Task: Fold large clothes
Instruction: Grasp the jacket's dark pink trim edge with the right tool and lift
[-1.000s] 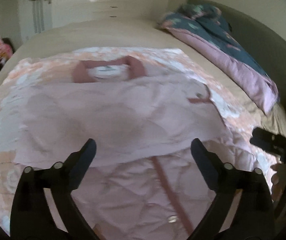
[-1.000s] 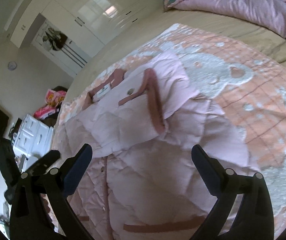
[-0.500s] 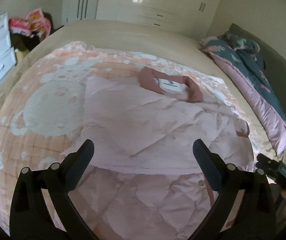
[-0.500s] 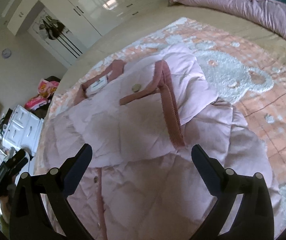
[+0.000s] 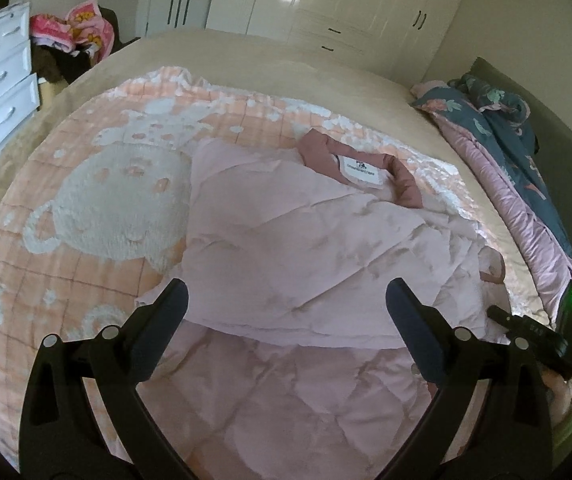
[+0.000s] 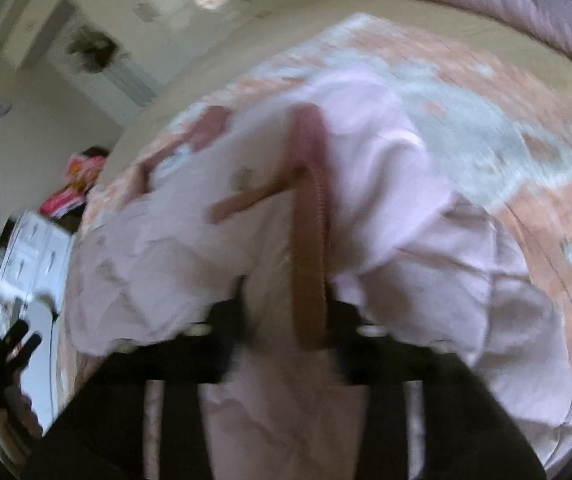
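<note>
the pink quilted jacket (image 5: 286, 264) lies across the middle of the left wrist view, on the peach bear blanket (image 5: 98, 208) that covers the bed (image 5: 254, 68). its darker pink collar (image 5: 401, 180) and white label sit right of centre, toward the top, and one side already lies folded over the body, leaving a soft edge across the lower middle of the frame. in the right wrist view, which is blurred, the ribbed cuff (image 6: 309, 240) runs down the centre of the picture into your right gripper (image 6: 286, 320).

your right gripper's jaws have just been closing, and the frame shows them drawn in on that cuff and the pale sleeve fabric beside it; read it as a pinch on the cuff, though the blur hides how deep the bite is. your left gripper (image 5: 286, 312) hovers at the bottom centre of its view with its fingers (image 5: 166, 312) wide apart over the jacket, holding nothing.

so the step in hand looks like the sleeve fold on the right side. next, you'd want to lift the cuff just enough to clear the padding and carry it across the body toward the picture's centre, laying it flat and straight. puffy fabric springs back, so it may help to bring your free left gripper down on the folded edge to hold it while the sleeve goes over.
</note>
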`<action>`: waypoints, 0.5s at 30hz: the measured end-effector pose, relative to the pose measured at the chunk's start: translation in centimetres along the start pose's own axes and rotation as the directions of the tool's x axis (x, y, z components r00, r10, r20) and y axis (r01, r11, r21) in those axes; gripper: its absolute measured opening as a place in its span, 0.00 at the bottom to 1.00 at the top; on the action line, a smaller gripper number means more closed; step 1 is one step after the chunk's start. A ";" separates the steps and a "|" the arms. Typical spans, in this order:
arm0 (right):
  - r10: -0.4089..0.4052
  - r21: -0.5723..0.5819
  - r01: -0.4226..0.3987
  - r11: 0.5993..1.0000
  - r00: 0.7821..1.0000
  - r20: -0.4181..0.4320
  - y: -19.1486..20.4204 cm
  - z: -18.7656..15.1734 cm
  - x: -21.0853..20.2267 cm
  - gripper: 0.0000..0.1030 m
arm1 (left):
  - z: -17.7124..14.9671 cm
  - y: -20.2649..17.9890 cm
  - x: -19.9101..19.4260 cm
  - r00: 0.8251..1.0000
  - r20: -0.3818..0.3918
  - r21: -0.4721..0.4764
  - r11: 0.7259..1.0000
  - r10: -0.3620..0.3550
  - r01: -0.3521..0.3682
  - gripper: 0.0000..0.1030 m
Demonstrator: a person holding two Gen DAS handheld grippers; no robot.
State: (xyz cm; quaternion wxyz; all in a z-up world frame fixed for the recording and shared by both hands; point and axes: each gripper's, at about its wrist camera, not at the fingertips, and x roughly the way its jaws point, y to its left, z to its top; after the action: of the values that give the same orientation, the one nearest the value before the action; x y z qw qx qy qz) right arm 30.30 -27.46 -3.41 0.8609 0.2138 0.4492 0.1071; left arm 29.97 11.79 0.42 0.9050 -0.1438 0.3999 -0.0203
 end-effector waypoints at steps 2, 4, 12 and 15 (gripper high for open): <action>-0.011 -0.112 0.016 0.994 0.999 0.039 2.4 0.4 -1.0 0.19 | 0.0 0.1 0.1 1.000 -0.001 0.003 1.000 0.008 -0.008 0.90; 0.034 -0.232 -0.007 0.973 0.993 0.110 5.5 1.6 -2.9 0.19 | 0.1 0.0 0.3 1.000 -0.002 0.002 1.000 0.016 -0.016 0.90; 0.069 -0.373 0.031 0.927 0.966 0.250 8.2 6.5 -4.4 0.19 | 0.9 -0.3 0.4 1.000 0.001 0.001 1.000 0.028 -0.028 0.90; 0.001 -0.272 0.053 0.961 0.981 0.193 5.3 7.3 -2.3 0.19 | 1.1 -0.5 0.5 0.999 0.001 0.008 0.999 0.034 -0.034 0.90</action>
State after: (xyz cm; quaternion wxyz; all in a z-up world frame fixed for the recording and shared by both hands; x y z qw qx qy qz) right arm 35.05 -25.59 4.39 0.9227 0.0953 0.3478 0.1362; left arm 31.20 11.47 0.91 0.9059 -0.1332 0.4019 -0.0065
